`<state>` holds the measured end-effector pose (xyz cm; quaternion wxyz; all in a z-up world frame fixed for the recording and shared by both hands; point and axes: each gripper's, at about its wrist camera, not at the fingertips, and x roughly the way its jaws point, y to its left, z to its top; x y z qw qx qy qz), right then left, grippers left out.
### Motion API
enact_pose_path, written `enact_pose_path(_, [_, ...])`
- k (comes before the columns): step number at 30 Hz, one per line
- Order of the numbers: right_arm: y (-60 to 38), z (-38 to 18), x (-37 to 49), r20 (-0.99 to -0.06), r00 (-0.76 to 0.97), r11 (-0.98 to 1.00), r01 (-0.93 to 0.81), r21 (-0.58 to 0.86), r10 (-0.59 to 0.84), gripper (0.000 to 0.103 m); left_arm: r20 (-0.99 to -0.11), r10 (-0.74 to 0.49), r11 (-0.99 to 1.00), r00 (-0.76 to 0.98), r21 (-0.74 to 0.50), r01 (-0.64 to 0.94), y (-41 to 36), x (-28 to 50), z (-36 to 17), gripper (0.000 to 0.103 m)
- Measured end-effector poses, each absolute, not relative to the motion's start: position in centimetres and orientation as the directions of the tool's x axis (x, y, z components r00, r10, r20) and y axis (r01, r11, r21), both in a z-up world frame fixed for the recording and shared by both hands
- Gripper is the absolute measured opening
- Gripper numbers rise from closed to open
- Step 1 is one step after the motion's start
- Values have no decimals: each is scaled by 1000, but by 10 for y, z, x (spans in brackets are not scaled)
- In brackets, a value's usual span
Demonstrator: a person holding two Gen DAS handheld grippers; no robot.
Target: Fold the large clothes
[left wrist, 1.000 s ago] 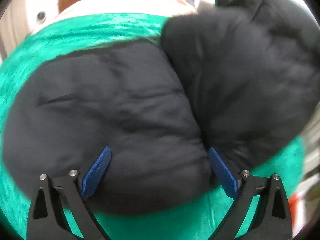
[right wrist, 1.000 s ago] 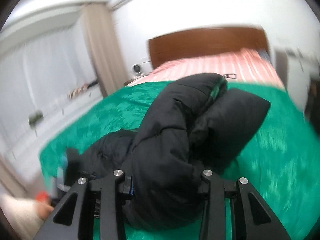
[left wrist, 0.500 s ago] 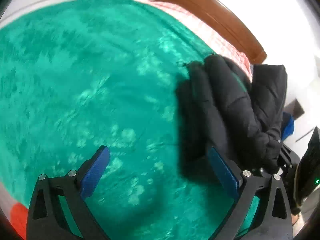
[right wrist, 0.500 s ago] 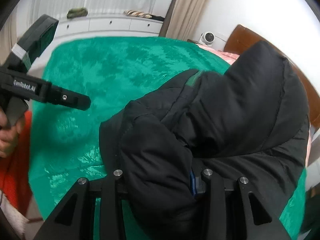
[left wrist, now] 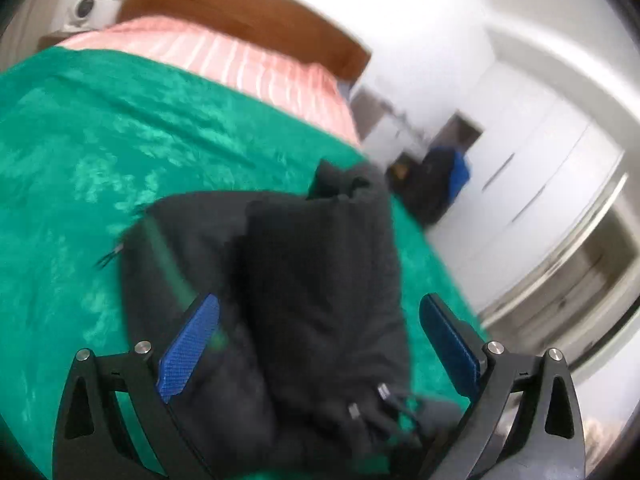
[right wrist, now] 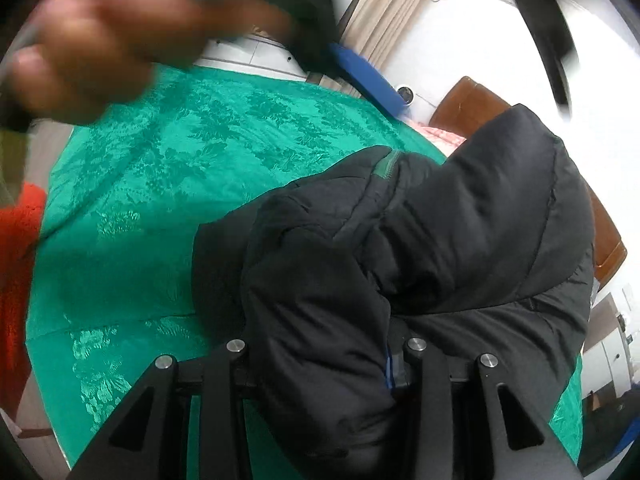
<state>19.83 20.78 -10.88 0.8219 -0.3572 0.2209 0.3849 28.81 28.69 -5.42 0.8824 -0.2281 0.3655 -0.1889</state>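
Two handheld grippers are working over a black puffer jacket [right wrist: 420,264] that is lying bunched in a thick bundle on a green bedspread [right wrist: 168,184]. The right gripper [right wrist: 320,364] is clamping a fat roll of the jacket's padded fabric, its jaws drawn narrow around the bulk with only a sliver of blue pad showing. The left gripper [left wrist: 320,340] is hovering above the same jacket with its blue pads [left wrist: 190,344] spread wide and nothing between them touching. A person's hand [right wrist: 92,44] is appearing blurred at the top of the right wrist view, gripping the other tool. To fold well from here, the right gripper should probably be keeping a firm hold on the thick roll while the left one is coming down onto a free edge, so the two can be drawing the jacket flat rather than letting it slump. Puffy layers are likely to spring back, so pressing the fold down may be needed. Sleeves, hem and zipper are being swallowed by the heap and cannot be told apart. Motion blur is smearing the left view, and the right gripper's fingertips are being buried under fabric.
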Motion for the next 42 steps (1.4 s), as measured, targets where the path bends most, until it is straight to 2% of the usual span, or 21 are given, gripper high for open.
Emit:
enact_pose_path(3, [208, -106, 195, -628, 610, 450, -789, -419, 483, 40, -647, -485, 840, 589, -531, 109, 266, 330, -74, 97])
enact_pose_path(4, [207, -105, 193, -629, 608, 448, -790, -418, 485, 44, -638, -488, 834, 596, -543, 101, 265, 334, -77, 88])
enact_pose_path(5, [205, -101, 190, -633, 602, 447, -794, -411, 487, 54, -614, -505, 815, 606, -570, 101, 269, 330, -80, 55])
enact_pose_path(6, [202, -94, 186, -652, 572, 435, -815, -383, 497, 60, -601, -531, 789, 598, -608, 89, 273, 328, -84, 41])
enact_pose_path(7, [200, -88, 183, -668, 544, 429, -832, -352, 507, 65, -584, -547, 762, 600, -644, 68, 282, 325, -88, 37])
enact_pose_path(8, [193, -75, 181, -686, 497, 434, -855, -283, 532, 66, -581, -546, 760, 604, -647, 64, 289, 323, -86, 31])
enact_pose_path(9, [185, -60, 181, -691, 449, 444, -873, -202, 567, 66, -590, -527, 774, 611, -630, 59, 293, 316, -85, 30])
enact_pose_path(12, [161, -13, 203, -632, 404, 522, -853, 1, 661, 71, -604, -496, 780, 624, -626, 14, 320, 301, -98, 30])
enact_pose_path(14, [150, 13, 240, -576, 479, 624, -779, 69, 662, 74, -605, -494, 767, 624, -642, -15, 332, 297, -109, 30])
enact_pose_path(17, [150, 23, 302, -547, 592, 748, -657, 99, 593, 74, -604, -497, 743, 623, -667, -53, 347, 294, -129, 32])
enact_pose_path(19, [169, 7, 338, -582, 607, 787, -609, 97, 541, 74, -601, -501, 726, 623, -684, -76, 358, 295, -138, 32])
enact_pose_path(21, [188, -27, 368, -662, 571, 809, -580, 94, 486, 74, -599, -502, 708, 624, -699, -102, 369, 297, -147, 35])
enact_pose_path(24, [207, -74, 388, -718, 545, 830, -552, 80, 432, 81, -602, -489, 697, 632, -704, -131, 383, 298, -160, 35])
enact_pose_path(28, [218, -96, 387, -707, 568, 830, -556, 48, 422, 91, -595, -498, 673, 631, -724, -152, 390, 304, -180, 35])
enact_pose_path(34, [211, -101, 387, -717, 552, 810, -586, 29, 425, 92, -623, -492, 694, 608, -703, -159, 379, 304, -175, 37])
enact_pose_path(37, [205, -67, 349, -685, 569, 782, -623, 1, 454, 90, -636, -490, 706, 596, -690, -157, 379, 308, -167, 43])
enact_pose_path(39, [203, -44, 305, -625, 572, 734, -679, 2, 531, 90, -640, -490, 711, 592, -686, -153, 380, 308, -162, 52])
enact_pose_path(42, [222, -55, 254, -625, 575, 665, -738, -118, 528, 90, -645, -486, 719, 590, -678, -149, 380, 308, -158, 59])
